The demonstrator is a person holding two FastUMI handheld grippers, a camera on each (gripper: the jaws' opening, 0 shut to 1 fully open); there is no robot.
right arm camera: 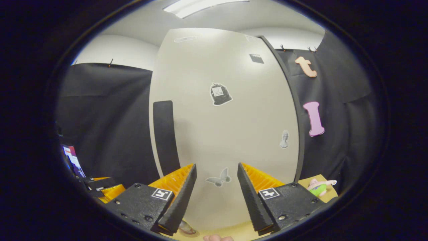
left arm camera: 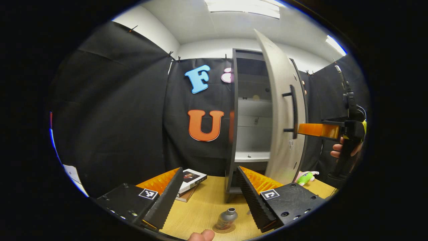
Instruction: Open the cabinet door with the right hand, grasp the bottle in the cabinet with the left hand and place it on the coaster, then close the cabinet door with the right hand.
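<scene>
Left gripper view has the left gripper (left arm camera: 207, 197) at the bottom of the frame, its fingers spread wide and holding nothing. Between them, at the bottom centre, the bottle (left arm camera: 227, 218) stands upright on a round coaster (left arm camera: 223, 229) on the wooden table (left arm camera: 207, 207). A pair of books (left arm camera: 190, 180) lies on the table just above the left finger. In the middle of the frame stands the cabinet (left arm camera: 234, 134), its door (left arm camera: 281, 110) swung partly open. At the right edge the right gripper (left arm camera: 312, 130), held by a hand (left arm camera: 339, 149), reaches toward the door's dark handle (left arm camera: 293, 112); whether it touches the handle I cannot tell. A green and pink plush toy (left arm camera: 306, 177) lies on the table at lower right.

Right gripper view faces the door's pale front (right arm camera: 227, 134) with its stickers; the right gripper (right arm camera: 216, 190) at the bottom centre is spread apart and empty.
</scene>
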